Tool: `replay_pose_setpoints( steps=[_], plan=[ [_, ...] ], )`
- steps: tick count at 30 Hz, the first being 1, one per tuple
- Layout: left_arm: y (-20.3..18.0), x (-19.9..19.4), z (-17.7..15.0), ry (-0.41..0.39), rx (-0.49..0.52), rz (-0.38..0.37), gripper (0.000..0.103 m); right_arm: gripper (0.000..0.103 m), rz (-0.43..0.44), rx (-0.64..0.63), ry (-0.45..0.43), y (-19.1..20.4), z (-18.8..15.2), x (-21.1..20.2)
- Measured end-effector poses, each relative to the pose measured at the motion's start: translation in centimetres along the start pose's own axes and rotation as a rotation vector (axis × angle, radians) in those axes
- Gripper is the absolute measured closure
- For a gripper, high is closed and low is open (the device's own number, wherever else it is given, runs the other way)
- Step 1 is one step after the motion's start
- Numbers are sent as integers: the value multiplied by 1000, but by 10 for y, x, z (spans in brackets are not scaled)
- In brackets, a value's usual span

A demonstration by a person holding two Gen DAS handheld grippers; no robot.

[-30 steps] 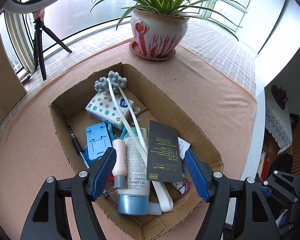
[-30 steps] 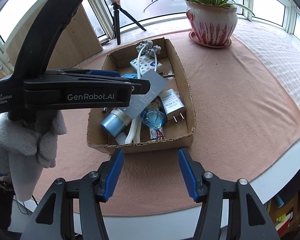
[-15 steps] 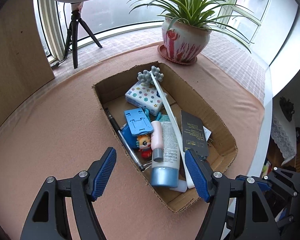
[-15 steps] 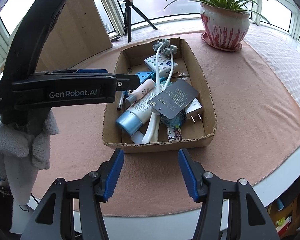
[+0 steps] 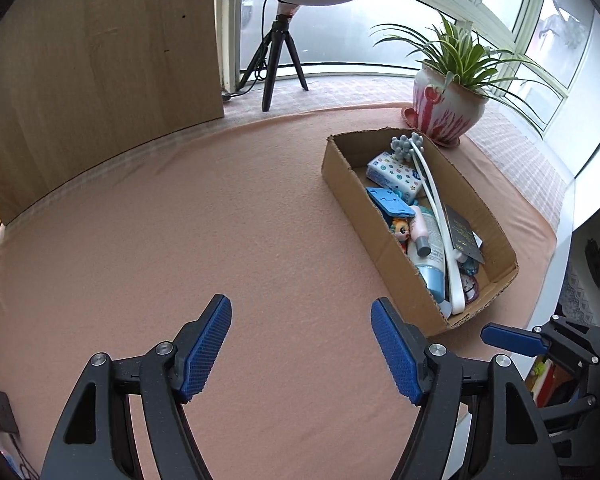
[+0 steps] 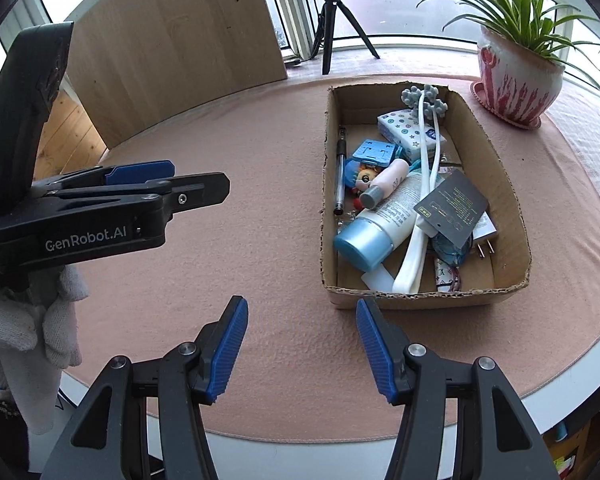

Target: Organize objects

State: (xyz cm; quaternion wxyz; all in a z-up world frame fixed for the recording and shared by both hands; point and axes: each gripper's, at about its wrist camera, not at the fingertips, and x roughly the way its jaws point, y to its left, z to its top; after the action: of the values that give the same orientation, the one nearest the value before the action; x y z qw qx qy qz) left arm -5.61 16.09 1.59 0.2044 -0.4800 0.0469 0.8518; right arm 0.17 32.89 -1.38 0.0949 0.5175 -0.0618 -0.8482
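A cardboard box on the pink tablecloth holds several items: a blue-capped white tube, a dark card, a white flexible holder, a dotted tissue pack, a blue stand, a pen and a small doll. My left gripper hangs open over bare cloth left of the box, nothing between its fingers. My right gripper is open and empty just in front of the box's near wall. The left gripper also shows at the left of the right wrist view, held by a gloved hand.
A potted spider plant stands behind the box at right. A ring light on a tripod sits on the window ledge. A wooden panel rises along the back left. The table's white edge curves close on the right.
Both grippers have drawn back and to the left, away from the box. The left one was over the box contents and now hovers over bare cloth. The items in the box lie as before.
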Motion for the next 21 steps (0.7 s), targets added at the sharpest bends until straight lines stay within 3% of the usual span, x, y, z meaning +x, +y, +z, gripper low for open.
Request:
replay_pose_setpoints(
  steps=[21],
  plan=[
    [127, -57, -97, -9, -237, 177, 24, 47, -21, -113, -38, 98, 1, 23]
  ],
)
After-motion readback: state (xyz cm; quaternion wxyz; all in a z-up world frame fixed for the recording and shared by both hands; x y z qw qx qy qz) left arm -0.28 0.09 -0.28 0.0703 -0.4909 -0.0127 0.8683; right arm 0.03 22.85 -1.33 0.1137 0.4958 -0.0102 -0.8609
